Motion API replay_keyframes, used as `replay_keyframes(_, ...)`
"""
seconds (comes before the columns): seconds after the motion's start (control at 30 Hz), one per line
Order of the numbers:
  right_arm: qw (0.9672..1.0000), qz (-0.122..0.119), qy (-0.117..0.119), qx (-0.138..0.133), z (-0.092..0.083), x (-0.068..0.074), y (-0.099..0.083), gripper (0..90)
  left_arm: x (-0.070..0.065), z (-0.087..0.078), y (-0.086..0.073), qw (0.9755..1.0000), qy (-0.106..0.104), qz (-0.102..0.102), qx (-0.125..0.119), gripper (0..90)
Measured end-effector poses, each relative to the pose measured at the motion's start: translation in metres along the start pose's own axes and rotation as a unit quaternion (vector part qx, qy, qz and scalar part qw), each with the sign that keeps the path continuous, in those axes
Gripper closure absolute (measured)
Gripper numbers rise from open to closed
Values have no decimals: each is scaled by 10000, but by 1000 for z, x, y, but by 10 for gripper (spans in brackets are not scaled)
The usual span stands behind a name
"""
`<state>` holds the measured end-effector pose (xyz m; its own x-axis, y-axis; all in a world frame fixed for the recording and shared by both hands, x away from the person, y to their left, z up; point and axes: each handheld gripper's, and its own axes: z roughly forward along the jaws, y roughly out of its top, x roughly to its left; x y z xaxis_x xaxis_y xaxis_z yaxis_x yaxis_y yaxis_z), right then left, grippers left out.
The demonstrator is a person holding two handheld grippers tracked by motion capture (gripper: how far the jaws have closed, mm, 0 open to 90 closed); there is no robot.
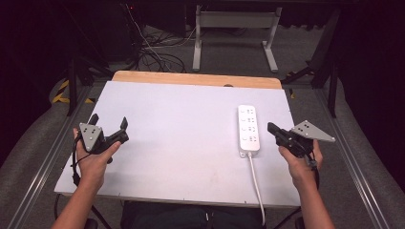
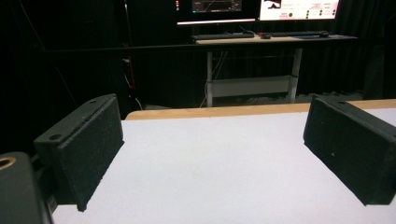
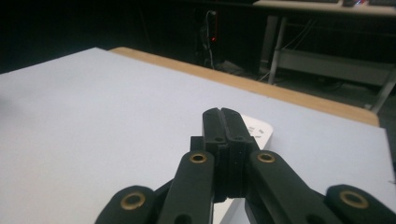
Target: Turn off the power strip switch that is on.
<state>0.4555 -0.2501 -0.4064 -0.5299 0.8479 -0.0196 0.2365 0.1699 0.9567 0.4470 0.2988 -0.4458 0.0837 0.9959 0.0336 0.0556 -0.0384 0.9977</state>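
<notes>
High view puts the white power strip (image 1: pixel 249 130) on the right half of the white table (image 1: pixel 176 138), lying lengthwise toward the far edge, with its white cord (image 1: pixel 256 183) running off the near end and over the near edge of the table. Its sockets face up, and nothing rests on it.

Just to the right of the power strip, level with its near end, the right tool (image 1: pixel 271 128) points at it from the side. Its jaws are pressed flat together with nothing between them, and the tip sits close to the power strip's right edge; whether it touches cannot be told from here. In the right gripper view the same closed tool (image 3: pixel 222 112) rises with a corner of the power strip (image 3: pixel 258 131) showing just behind and to the right of its tip.

Well apart from the power strip, across the table at its left edge, the left tool (image 1: pixel 109 122) is held with its jaws spread wide and empty. The left gripper view shows that tool (image 2: pixel 212 161) with bare table between its two black pads.

Beyond the table, past the power strip's far end, a grey desk frame (image 1: pixel 234 36) stands on the floor beside a tangle of cables (image 1: pixel 155 55)
</notes>
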Motion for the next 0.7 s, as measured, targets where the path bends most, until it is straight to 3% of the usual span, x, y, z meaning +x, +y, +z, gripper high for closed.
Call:
replay_keyframes(0.4, 9979, 75, 319, 557, 20, 2, -1, 900, 0, 1, 0, 10000, 9, 18, 13, 54)
replay_keyframes(0.7, 9955, 105, 389, 861, 32, 2, -3, 900, -1, 1, -1, 10000, -16, 33, 24, 56)
